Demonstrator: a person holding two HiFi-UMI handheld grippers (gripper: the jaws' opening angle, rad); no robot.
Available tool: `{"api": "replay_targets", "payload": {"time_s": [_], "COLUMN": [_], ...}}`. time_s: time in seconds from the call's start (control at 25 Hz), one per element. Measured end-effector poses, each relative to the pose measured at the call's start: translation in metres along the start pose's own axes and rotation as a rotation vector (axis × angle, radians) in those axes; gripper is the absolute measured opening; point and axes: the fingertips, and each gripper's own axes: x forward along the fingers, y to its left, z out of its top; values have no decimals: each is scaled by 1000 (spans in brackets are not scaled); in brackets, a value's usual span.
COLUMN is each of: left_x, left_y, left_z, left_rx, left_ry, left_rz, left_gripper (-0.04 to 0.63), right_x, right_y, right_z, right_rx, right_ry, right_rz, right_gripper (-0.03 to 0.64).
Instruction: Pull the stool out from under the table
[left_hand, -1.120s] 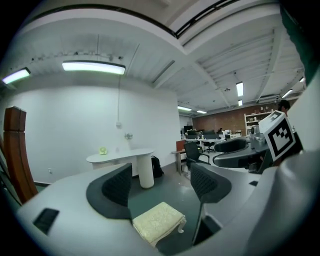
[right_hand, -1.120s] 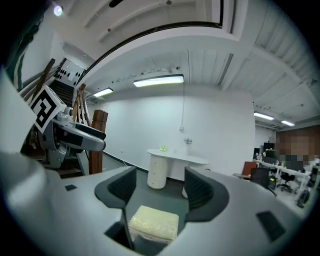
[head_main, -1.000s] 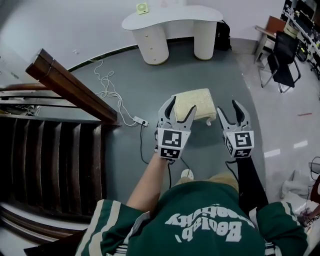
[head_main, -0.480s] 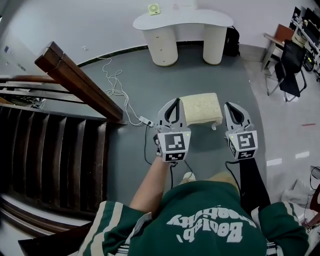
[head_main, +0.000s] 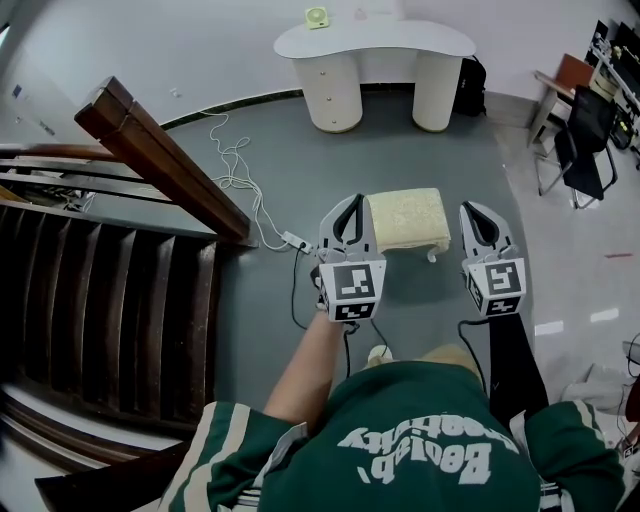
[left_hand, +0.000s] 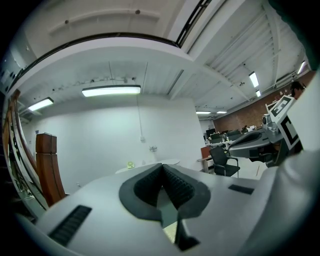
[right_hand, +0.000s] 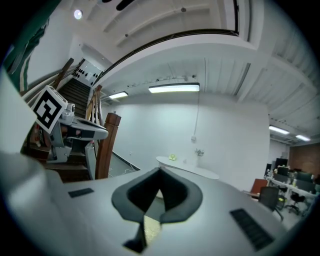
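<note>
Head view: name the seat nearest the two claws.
The cream cushioned stool, between the left claw and right claw; the black office chair stands far off.

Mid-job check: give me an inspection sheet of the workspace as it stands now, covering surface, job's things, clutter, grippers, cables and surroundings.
Surface: grey floor, smooth, no spills seen.
Job's things: cream stool stands out on the floor, well apart from the white table, not under it.
Clutter: small green object on the table top; black bag beside the table's right leg.
Grippers: left gripper and right gripper are both shut on nothing, one either side of the stool in the head view.
Cables: white cable loops across the floor to a power strip left of the stool.
Surroundings: wooden staircase at left; black office chair at right.
</note>
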Motion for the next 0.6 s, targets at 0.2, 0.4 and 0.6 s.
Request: {"api": "replay_targets", "payload": {"time_s": [0.2,0.4,0.6], "left_x": [1,0,1], "left_y": [-4,-9,-12], "left_z": [4,4,-2], "left_rx": [4,2,2], "left_ry": [-14,-16,-2], "left_rz": [-11,-20,-20], "left_gripper": [3,3,3], "right_x": [-1,-7,-8], "right_y": [1,0,-1], "right_z": [-3,-13,-20], "right_rx": [7,21,30], "right_ry": [7,21,27], "right_rz": [7,0,3], "right_gripper": [3,3,3]}}
